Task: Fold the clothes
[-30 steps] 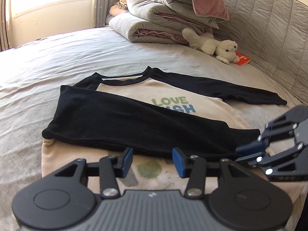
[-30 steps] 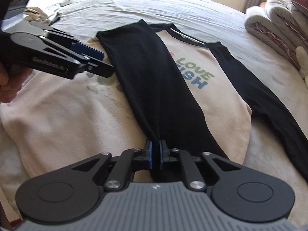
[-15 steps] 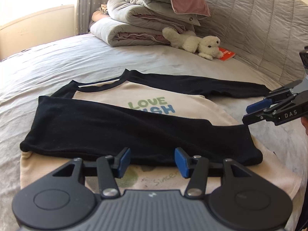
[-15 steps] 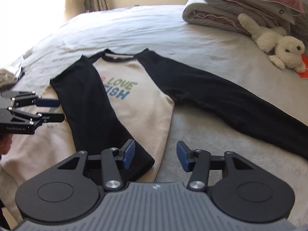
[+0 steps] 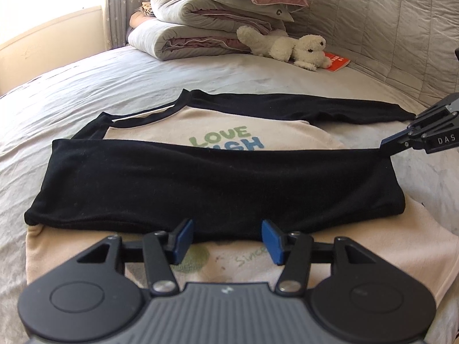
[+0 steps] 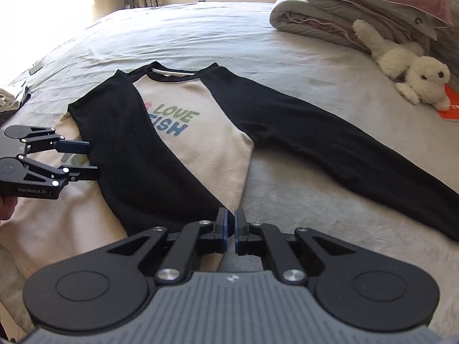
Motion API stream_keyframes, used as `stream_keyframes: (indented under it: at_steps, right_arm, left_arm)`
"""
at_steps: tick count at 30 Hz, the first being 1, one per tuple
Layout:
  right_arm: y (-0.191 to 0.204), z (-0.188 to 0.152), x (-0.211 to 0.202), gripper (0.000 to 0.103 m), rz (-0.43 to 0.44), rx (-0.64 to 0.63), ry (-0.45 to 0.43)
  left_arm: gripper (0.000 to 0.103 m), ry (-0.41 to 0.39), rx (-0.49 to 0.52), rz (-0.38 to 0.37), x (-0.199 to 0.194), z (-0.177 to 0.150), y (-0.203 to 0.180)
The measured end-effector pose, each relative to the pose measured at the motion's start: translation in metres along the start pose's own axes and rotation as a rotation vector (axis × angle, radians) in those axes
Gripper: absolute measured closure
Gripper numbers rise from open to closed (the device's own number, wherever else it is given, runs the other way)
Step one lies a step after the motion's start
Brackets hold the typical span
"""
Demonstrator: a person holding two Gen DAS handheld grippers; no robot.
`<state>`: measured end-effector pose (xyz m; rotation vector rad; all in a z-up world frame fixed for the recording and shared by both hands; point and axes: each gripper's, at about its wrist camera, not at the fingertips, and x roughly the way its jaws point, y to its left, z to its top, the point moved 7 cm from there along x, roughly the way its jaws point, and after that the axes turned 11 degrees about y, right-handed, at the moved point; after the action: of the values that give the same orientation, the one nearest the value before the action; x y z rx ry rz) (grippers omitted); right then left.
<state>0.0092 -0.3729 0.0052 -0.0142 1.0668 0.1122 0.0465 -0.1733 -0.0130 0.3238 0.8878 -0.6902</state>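
A cream raglan shirt (image 6: 200, 132) with black sleeves lies flat on a grey bed (image 6: 200, 37), front up. Its long axis runs from the neckline, which points toward the stack of folded bedding (image 6: 358, 8), down to the hem nearest the cameras. One black sleeve (image 6: 143, 157) is folded over the body, lying diagonally across the printed chest toward the hem; the other sleeve (image 6: 330, 149) lies straight out from the shirt onto the bare sheet, on the side of a white plush toy (image 6: 407, 71). The left gripper (image 5: 226, 238) hovers at the folded sleeve's edge, jaws opening with nothing between them. The right gripper (image 6: 231, 228), at that sleeve's cuff end by the shirt's side edge, has its jaws pressed together; whether they pinch fabric cannot be told.
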Motion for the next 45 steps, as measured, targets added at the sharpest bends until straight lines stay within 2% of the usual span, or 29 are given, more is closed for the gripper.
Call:
stream_keyframes:
  at_steps: [4, 8, 9, 10, 13, 14, 16, 18, 20, 24, 25, 28, 33, 35, 36, 39, 41, 42, 45]
  right_arm:
    - [-0.001, 0.0, 0.014, 0.093, -0.031, -0.002, 0.051]
    - [-0.014, 0.012, -0.002, 0.085, -0.007, 0.068, -0.033]
    - [-0.021, 0.015, -0.007, 0.079, 0.0, 0.103, -0.06]
    - [-0.028, 0.018, -0.01, 0.066, -0.007, 0.136, -0.078]
    - [-0.055, 0.025, -0.011, 0.056, -0.089, 0.23, -0.096]
    - [-0.067, 0.026, -0.013, 0.053, -0.103, 0.28, -0.106]
    - [-0.101, 0.025, -0.022, 0.036, -0.086, 0.435, -0.156]
    - [-0.147, 0.016, -0.035, 0.033, -0.062, 0.624, -0.221]
    - [-0.193, -0.003, -0.048, 0.033, -0.081, 0.8, -0.265]
    - [-0.278, -0.06, -0.063, 0.033, -0.298, 1.096, -0.293]
    - [-0.292, -0.073, -0.063, 0.033, -0.313, 1.154, -0.305]
    - [-0.319, -0.097, -0.054, 0.033, -0.287, 1.267, -0.317]
    - [-0.332, -0.103, -0.037, 0.039, -0.309, 1.279, -0.347]
    - [-0.333, -0.099, -0.031, 0.042, -0.292, 1.279, -0.378]
    - [-0.335, -0.097, -0.028, 0.047, -0.27, 1.284, -0.391]
    - [-0.33, -0.089, -0.024, 0.053, -0.247, 1.266, -0.375]
    - [-0.327, -0.084, -0.022, 0.067, -0.282, 1.229, -0.345]
    - [-0.327, -0.084, -0.021, 0.08, -0.284, 1.228, -0.342]
    - [-0.327, -0.084, -0.02, 0.089, -0.276, 1.233, -0.346]
  left_arm:
    - [0.046, 0.007, -0.004, 0.0, -0.001, 0.0, -0.001]
    - [0.045, 0.011, 0.003, -0.008, -0.002, 0.0, -0.003]
    - [0.045, 0.013, 0.004, -0.009, -0.002, -0.001, -0.004]
    - [0.044, 0.015, 0.005, -0.01, -0.002, -0.001, -0.005]
    - [0.044, 0.012, 0.001, -0.002, -0.004, -0.002, -0.009]
    - [0.044, 0.007, -0.006, 0.002, -0.005, -0.002, -0.009]
    - [0.044, 0.003, -0.031, 0.007, -0.009, -0.003, -0.007]
    - [0.044, 0.007, -0.066, 0.017, -0.013, -0.005, -0.002]
    - [0.044, 0.01, -0.102, 0.027, -0.017, -0.007, 0.004]
    - [0.044, 0.005, -0.166, 0.057, -0.025, -0.007, 0.02]
    - [0.044, 0.005, -0.183, 0.065, -0.026, -0.007, 0.025]
    - [0.044, 0.005, -0.239, 0.081, -0.03, -0.005, 0.038]
    - [0.044, -0.001, -0.312, 0.099, -0.037, -0.006, 0.053]
    - [0.044, -0.007, -0.343, 0.095, -0.041, -0.01, 0.057]
    - [0.044, -0.01, -0.36, 0.091, -0.043, -0.013, 0.059]
    - [0.044, -0.013, -0.374, 0.078, -0.044, -0.016, 0.064]
    - [0.044, -0.012, -0.351, 0.089, -0.042, -0.016, 0.064]
    - [0.044, -0.009, -0.34, 0.097, -0.041, -0.016, 0.064]
    - [0.044, -0.003, -0.337, 0.081, -0.038, -0.015, 0.062]
